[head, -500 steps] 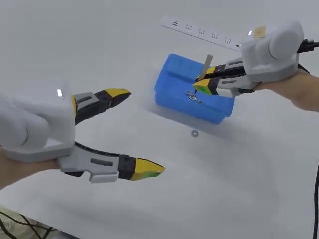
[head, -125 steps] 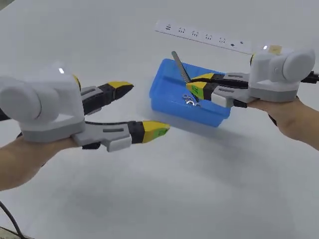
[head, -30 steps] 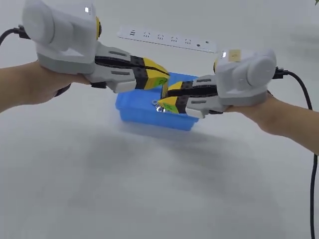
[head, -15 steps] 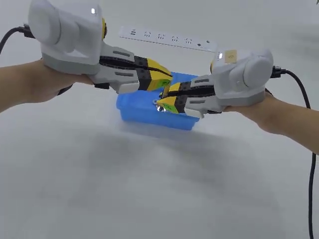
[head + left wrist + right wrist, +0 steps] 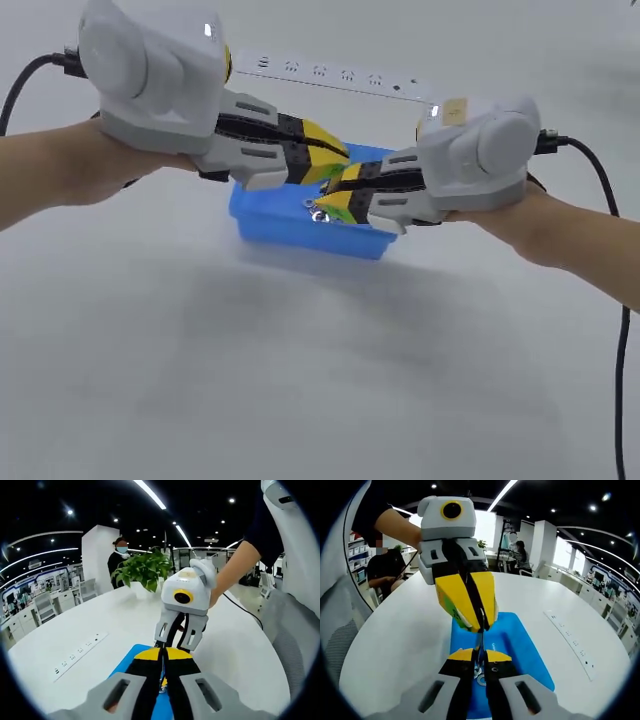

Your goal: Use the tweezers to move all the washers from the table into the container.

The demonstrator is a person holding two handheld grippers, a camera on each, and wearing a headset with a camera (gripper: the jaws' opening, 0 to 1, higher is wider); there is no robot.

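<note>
The blue container (image 5: 268,222) sits mid-table with several washers (image 5: 319,214) inside. Both grippers meet tip to tip above it. My right gripper (image 5: 336,196) is shut on the thin metal tweezers (image 5: 479,642), which stand up between its jaws. My left gripper (image 5: 338,160) comes from the left, and its yellow tips (image 5: 470,600) are shut on the upper part of the same tweezers (image 5: 162,666). In the left gripper view, the right gripper (image 5: 177,632) faces me head-on over the container (image 5: 124,666). The washers (image 5: 480,676) lie in the container (image 5: 520,645) just below the tweezers.
A white power strip (image 5: 330,75) lies beyond the container, also seen as the power strip (image 5: 570,640). A black cable (image 5: 610,220) trails from the right gripper. A potted plant (image 5: 145,570) and a person stand at the table's far side.
The left gripper, open and apart 4.2 s ago, has come over the container and shut on the tweezers. Over the last second it edged slightly closer to the right gripper's tips.
</note>
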